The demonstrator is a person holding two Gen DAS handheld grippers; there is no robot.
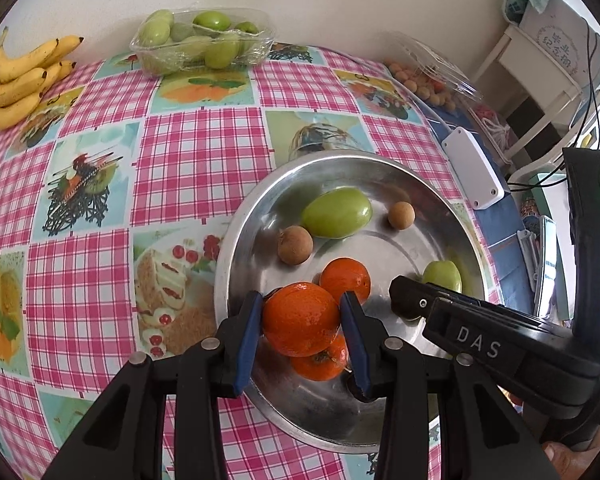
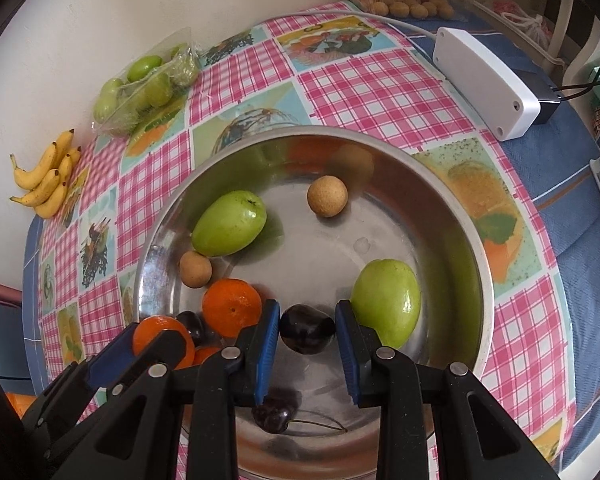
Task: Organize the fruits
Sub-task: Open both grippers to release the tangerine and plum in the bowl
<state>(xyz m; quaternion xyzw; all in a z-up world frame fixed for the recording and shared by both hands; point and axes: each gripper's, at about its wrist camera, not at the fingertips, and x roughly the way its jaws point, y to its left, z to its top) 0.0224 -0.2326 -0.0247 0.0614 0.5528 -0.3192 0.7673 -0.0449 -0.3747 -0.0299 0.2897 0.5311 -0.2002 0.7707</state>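
A steel bowl [image 1: 236, 248] on the checked tablecloth holds mixed fruit. My left gripper [image 1: 303, 306] is shut on an orange [image 1: 300, 320], above a second orange [image 1: 320, 362] and next to a third [image 1: 345, 280]. In the right wrist view my right gripper [image 2: 308, 322] is shut on a dark cherry [image 2: 307, 330] just over the bowl's floor [image 2: 340, 248]. Another cherry [image 2: 272, 418] with a stem lies below it. Two green fruits [image 2: 229, 224] [image 2: 388, 304] and two longans [image 2: 327, 196] [image 2: 196, 269] also lie in the bowl.
Bananas [image 1: 24, 76] and a clear tray of green fruits [image 1: 204, 40] sit at the table's far edge by the wall. A clear box of longans [image 1: 424, 76] and a white cabled box [image 1: 474, 168] lie to the right. A white chair [image 1: 540, 80] stands beyond.
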